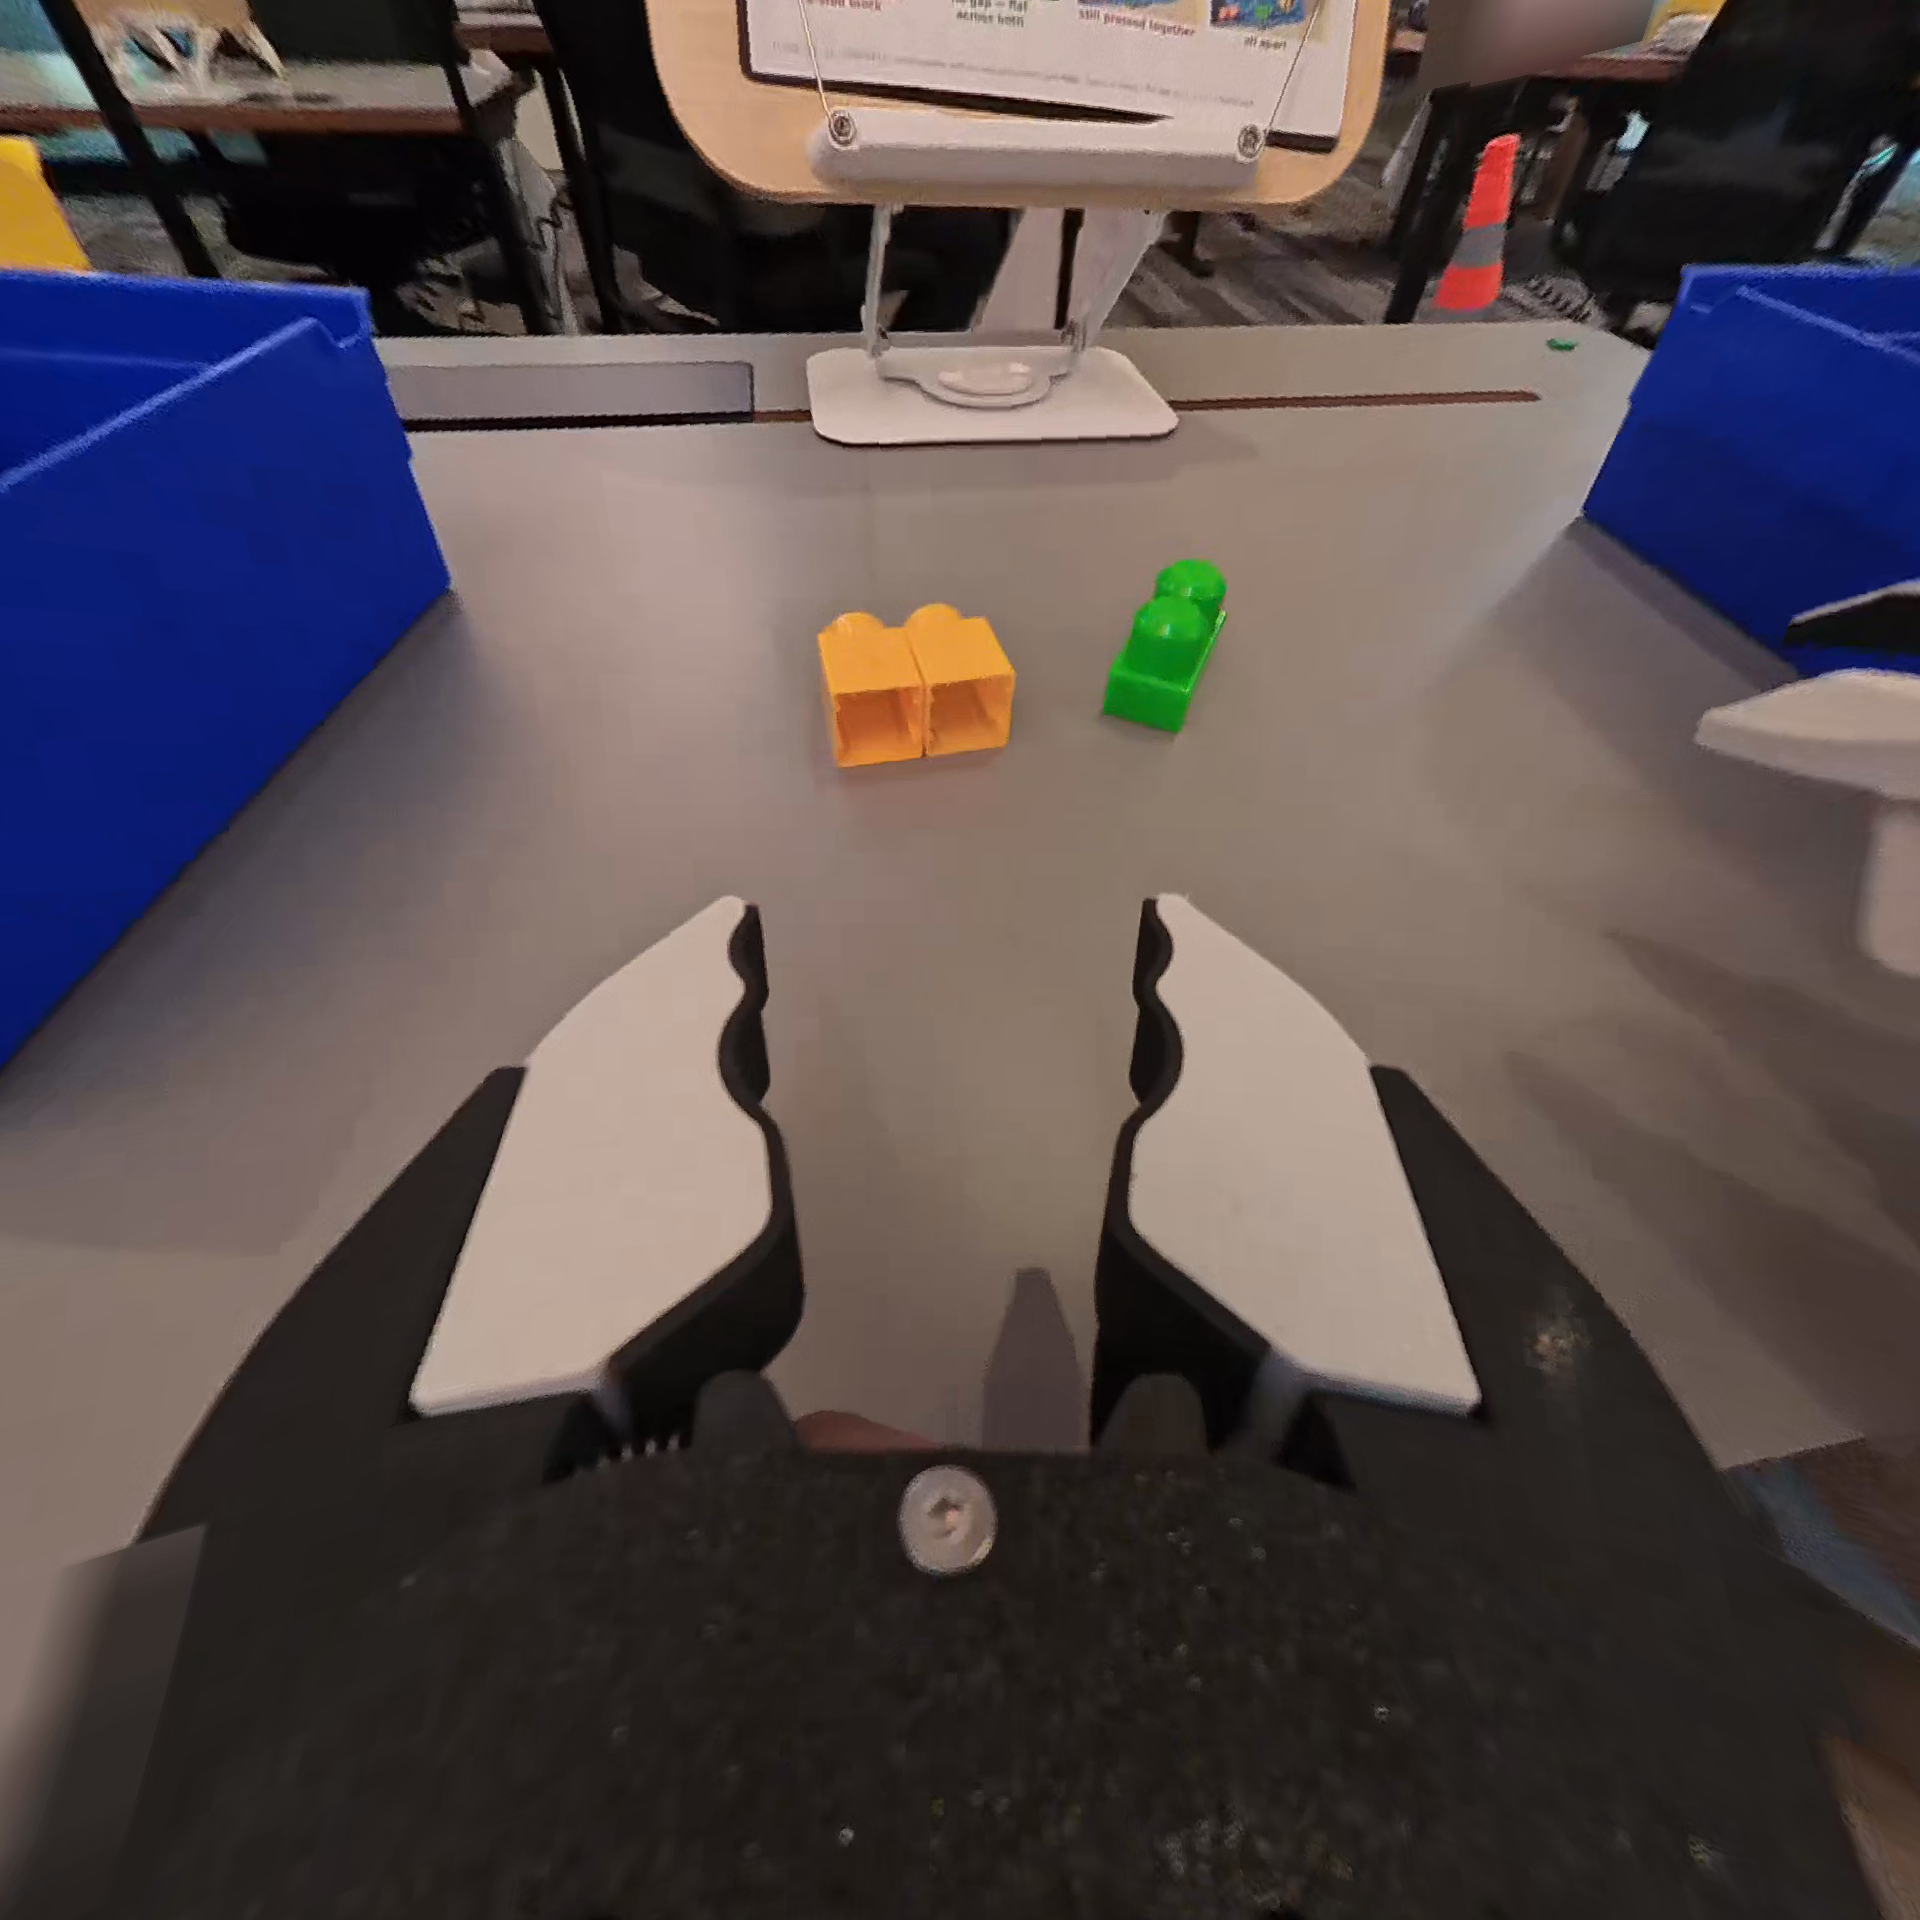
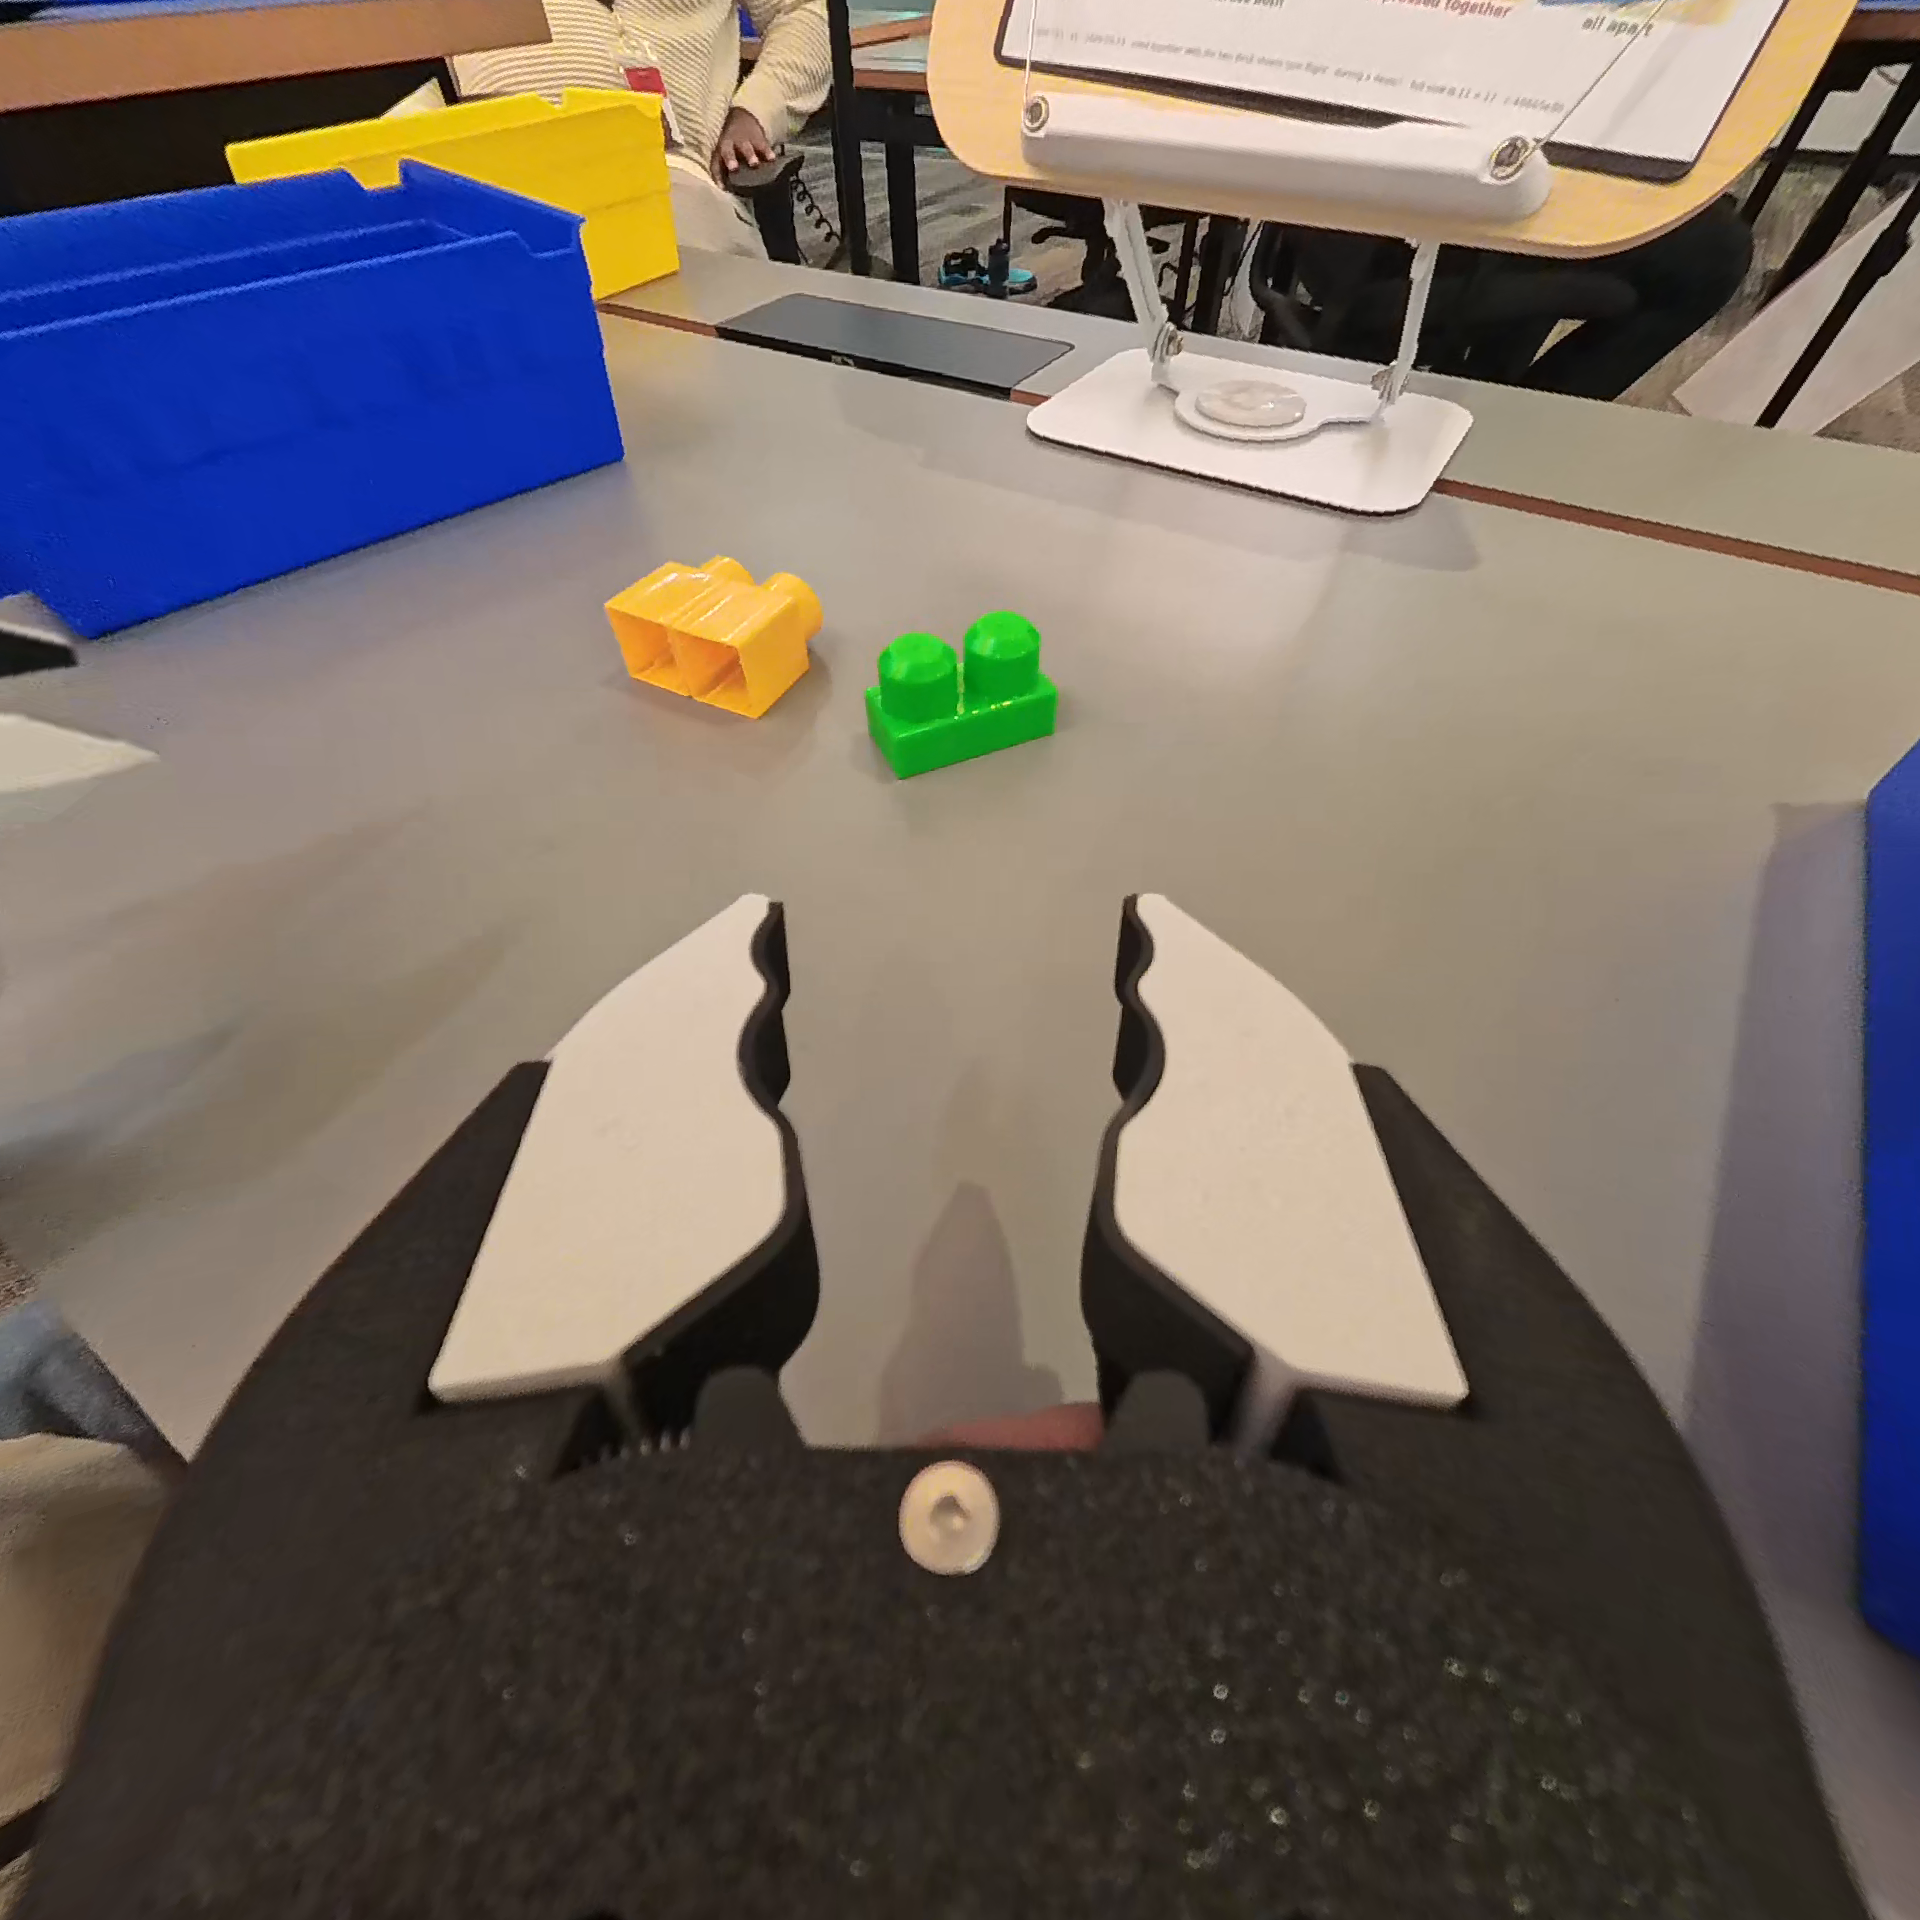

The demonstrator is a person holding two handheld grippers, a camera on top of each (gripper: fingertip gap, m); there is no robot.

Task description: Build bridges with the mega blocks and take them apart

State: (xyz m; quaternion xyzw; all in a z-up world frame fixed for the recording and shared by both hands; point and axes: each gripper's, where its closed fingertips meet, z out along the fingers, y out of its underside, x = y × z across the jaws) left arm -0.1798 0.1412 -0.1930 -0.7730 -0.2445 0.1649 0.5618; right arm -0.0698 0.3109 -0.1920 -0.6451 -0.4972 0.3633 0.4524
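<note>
- The smooth matte grey tabletop (image 1: 623, 831) bears two glossy moulded-plastic blocks; the orange one serves here as the landmark.
- The orange two-stud plastic block (image 1: 916, 686) lies tipped on its side, its two square hollow cells facing the cameras and its rounded studs pointing away toward the white stand.
- The bright green two-stud plastic block (image 1: 1164, 649) stands upright just to the right of the orange block, apart from it, domed cylindrical studs up on a low rectangular base.
- The left gripper (image 1: 951, 909), with flat pale-grey fingers edged in wavy black rubber on a grainy black body, hangs on the near side of the orange block, well short of it; its fingers are spread with only bare table between them.
- The right gripper (image 2: 951, 904), of the same build, hovers near the green block's side, likewise released and holding nothing.
- A deep blue rigid plastic bin (image 2: 291, 384) with ribbed walls sits left of the orange block; a second blue bin (image 1: 1766, 447) sits well to the right, beyond the green block.
- A yellow plastic bin (image 2: 540, 166) stands behind the left blue one.
- Beyond the orange block, a white flat-based stand (image 2: 1247, 436) with thin metal legs carries a rounded light-wood board holding a printed sheet.
- An orange-and-grey striped cone (image 1: 1475, 234) stands on the floor far behind.
</note>
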